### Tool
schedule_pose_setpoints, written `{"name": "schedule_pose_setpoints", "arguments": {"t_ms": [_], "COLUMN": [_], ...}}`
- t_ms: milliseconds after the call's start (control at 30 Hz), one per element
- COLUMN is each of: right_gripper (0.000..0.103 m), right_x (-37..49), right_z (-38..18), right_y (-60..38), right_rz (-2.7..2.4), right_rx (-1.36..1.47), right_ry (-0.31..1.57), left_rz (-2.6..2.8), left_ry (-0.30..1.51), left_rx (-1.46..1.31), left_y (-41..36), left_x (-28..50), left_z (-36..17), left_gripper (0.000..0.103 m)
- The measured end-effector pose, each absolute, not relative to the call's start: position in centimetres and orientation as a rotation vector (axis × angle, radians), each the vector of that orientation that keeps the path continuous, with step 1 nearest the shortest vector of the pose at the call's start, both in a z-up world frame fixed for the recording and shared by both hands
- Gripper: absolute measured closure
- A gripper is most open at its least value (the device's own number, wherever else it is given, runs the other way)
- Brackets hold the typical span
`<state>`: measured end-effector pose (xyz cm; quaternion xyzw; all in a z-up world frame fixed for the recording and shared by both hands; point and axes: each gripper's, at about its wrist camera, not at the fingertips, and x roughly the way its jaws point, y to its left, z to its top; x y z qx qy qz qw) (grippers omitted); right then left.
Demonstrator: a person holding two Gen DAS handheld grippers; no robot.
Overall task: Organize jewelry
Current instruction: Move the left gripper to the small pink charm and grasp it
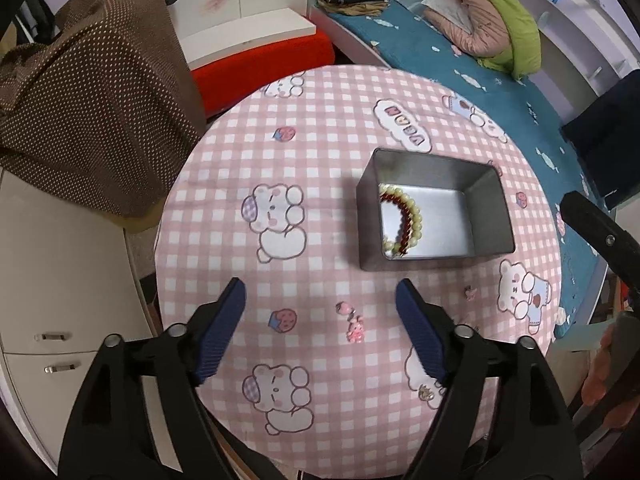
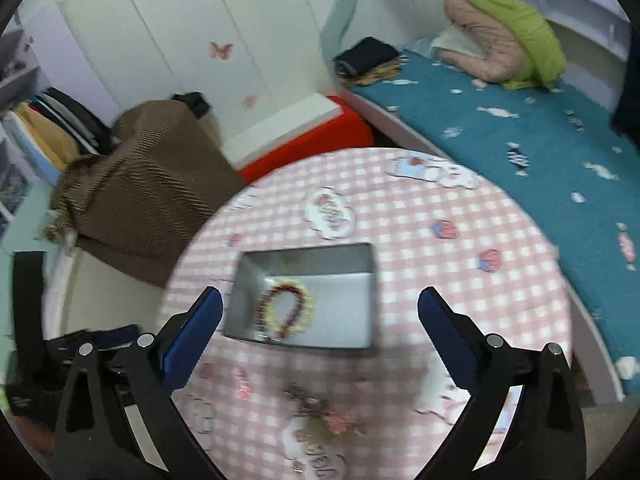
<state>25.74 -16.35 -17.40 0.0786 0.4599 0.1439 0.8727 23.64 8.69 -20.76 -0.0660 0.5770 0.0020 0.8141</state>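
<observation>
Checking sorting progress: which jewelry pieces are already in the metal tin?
The cream-and-dark-red bead bracelets lie inside the rectangular metal tin; the pink charm remains outside on the checked cloth.

Matt metal tin (image 1: 434, 168) on soft checked cloth (image 1: 224, 168).

1. We count 1 metal tin (image 1: 434, 168), open-topped, on the table (image 1: 328, 120).
2. Inside it, 2 bead bracelets: 1 dark red bracelet (image 1: 404, 216) and 1 cream bracelet (image 1: 418, 216) (nested tog., touching).
3. On the cloth outside the tin we make out approx. 3 small charms, incl. 1 pink charm (image 1: 354, 330) (others too tiny to be sure).
4. 2 grippers: left gripper (image 1: 320, 300), right gripper (image 2: 320, 308).
</observation>
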Motion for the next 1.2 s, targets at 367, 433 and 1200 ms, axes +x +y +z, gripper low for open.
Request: {"name": "schedule_pose_setpoints", "arguments": {"t_ms": [367, 433, 1200], "right_gripper": [0.008, 0.008, 0.008], "right_x": [23.4, 22.9, 19.4], "right_z": [-21.3, -21.9, -25.5], "right_y": [-19.2, -19.5, -19.5], "right_rz": [0.152, 0.136, 0.230], "right_rx": [0.128, 0.111, 0.062], "right_ry": [1.071, 1.082, 1.169], "left_rz": [0.010, 0.003, 0.023], "left_ry": [1.349, 1.364, 1.517], "left_rx": [-0.108, -0.101, -0.234], "left_y": [8.2, 7.8, 6.3], "left_x": [22.8, 22.8, 25.8], "left_z": [-24.5, -25.2, -31.2], "left_gripper": [0.012, 0.012, 0.046]}}
